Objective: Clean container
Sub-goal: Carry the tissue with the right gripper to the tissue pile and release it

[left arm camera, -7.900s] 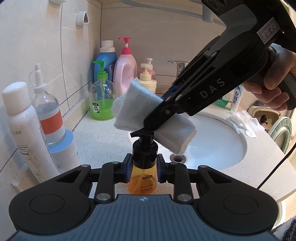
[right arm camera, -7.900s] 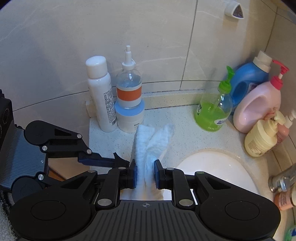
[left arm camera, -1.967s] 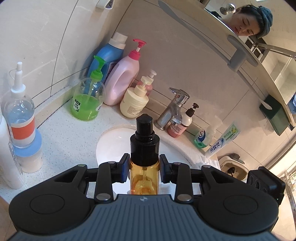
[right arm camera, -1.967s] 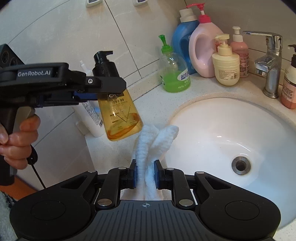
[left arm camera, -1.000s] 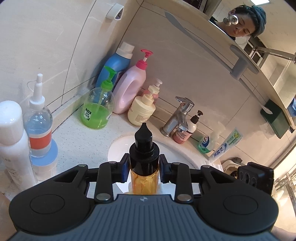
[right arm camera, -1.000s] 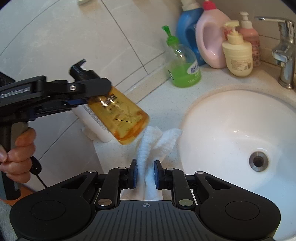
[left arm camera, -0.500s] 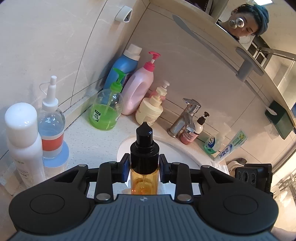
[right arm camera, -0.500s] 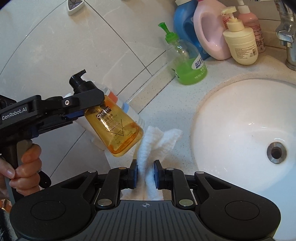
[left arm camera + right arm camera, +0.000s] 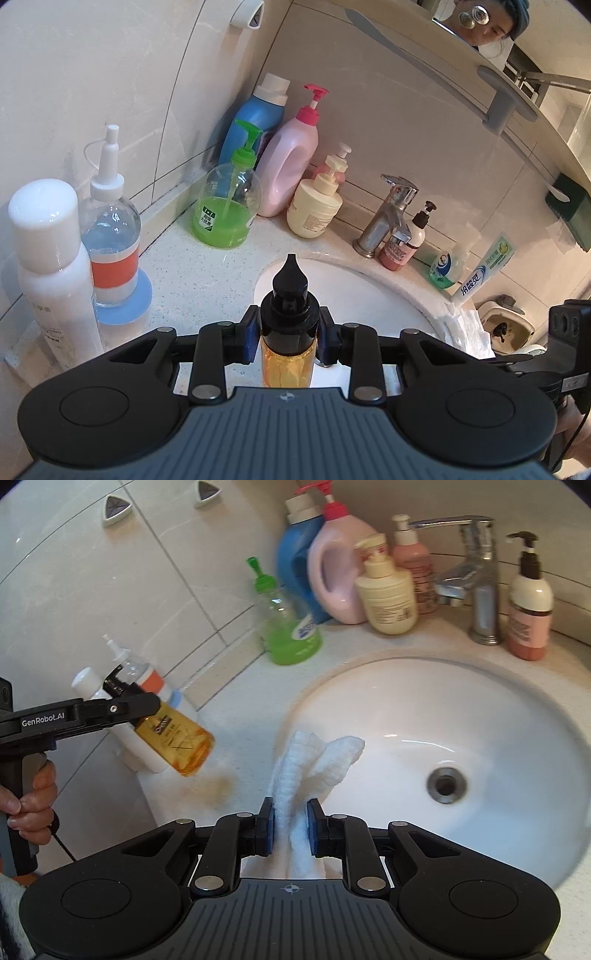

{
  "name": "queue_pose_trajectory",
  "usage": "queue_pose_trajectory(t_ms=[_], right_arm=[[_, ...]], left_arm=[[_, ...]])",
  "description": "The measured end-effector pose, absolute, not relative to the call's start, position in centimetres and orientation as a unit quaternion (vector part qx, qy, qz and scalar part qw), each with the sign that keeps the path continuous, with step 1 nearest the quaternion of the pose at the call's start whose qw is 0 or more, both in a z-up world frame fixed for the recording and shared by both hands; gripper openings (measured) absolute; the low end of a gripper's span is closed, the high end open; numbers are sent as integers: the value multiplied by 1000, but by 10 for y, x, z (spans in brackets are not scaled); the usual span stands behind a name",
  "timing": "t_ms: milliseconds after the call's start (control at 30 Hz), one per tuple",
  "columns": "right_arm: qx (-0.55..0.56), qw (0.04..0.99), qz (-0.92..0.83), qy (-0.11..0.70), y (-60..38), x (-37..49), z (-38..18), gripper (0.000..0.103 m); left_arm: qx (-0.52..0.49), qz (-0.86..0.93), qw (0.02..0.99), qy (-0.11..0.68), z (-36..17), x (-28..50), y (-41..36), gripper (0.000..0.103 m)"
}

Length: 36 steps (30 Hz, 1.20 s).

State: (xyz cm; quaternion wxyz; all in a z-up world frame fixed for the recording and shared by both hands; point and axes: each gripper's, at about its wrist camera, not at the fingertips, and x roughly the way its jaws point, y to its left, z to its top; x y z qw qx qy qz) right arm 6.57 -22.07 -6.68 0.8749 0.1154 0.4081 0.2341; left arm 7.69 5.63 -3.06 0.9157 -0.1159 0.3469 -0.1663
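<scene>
My left gripper [image 9: 290,338] is shut on the neck of an amber pump bottle [image 9: 287,363] with a black pump top. In the right wrist view the left gripper [image 9: 122,709] holds that bottle [image 9: 177,744] tilted, just above the counter at the sink's left. My right gripper [image 9: 290,829] is shut on a folded white cloth [image 9: 314,764] that sticks up between its fingers, over the near rim of the white sink basin [image 9: 498,731]. The cloth is apart from the bottle, to its right.
Along the wall stand a white bottle [image 9: 51,266], a clear bottle with an orange band [image 9: 110,236], a green soap bottle [image 9: 225,214], blue [image 9: 255,122] and pink [image 9: 291,158] detergent bottles, a cream pump bottle [image 9: 317,206] and the tap [image 9: 388,214]. Toothpaste [image 9: 484,269] lies at the right.
The left gripper has lowered the amber bottle toward the counter by the white bottles. The right gripper with the cloth has drawn away from the bottle toward the basin.
</scene>
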Motion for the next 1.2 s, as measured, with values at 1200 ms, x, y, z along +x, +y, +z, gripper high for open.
queue_pose_trajectory(t_ms=[1200], right_arm=[[59,871,-81,481,-397,37,-95,40]], left_arm=[[-12,-179,921,346,-53,56,22,35]])
